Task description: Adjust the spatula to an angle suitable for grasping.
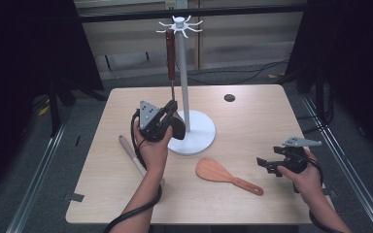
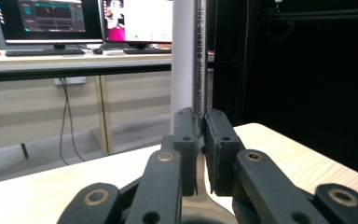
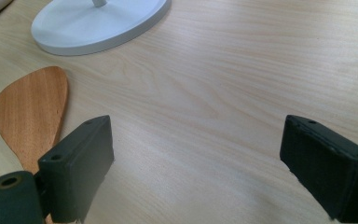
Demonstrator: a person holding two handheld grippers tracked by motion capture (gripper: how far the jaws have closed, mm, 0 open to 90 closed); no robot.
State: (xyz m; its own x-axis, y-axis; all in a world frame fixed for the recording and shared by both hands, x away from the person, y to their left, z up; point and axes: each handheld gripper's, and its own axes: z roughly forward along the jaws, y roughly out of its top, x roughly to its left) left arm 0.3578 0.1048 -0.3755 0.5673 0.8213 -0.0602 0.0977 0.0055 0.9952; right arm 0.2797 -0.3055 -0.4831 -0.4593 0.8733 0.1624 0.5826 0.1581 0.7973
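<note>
A white utensil stand [image 1: 185,73] with a ring of hooks on top rises from a round base [image 1: 201,138] at mid-table. A utensil with a dark red handle [image 1: 170,56] and a steel shaft [image 2: 199,56] hangs upright beside the pole [image 2: 182,56], its top end at one of the hooks. My left gripper [image 1: 171,109] [image 2: 201,140] is shut on the lower shaft, just above where the metal widens. My right gripper [image 1: 267,165] [image 3: 196,168] hovers open over bare tabletop near the front right. A wooden spatula [image 1: 218,172] [image 3: 32,112] lies flat just to its left.
A pale wooden handle [image 1: 131,153] lies on the table at the left, partly under my left forearm. There is a small dark hole [image 1: 229,98] in the tabletop behind the stand. The stand's base [image 3: 98,23] sits beyond the spatula. Desks with monitors [image 2: 51,21] stand past the table.
</note>
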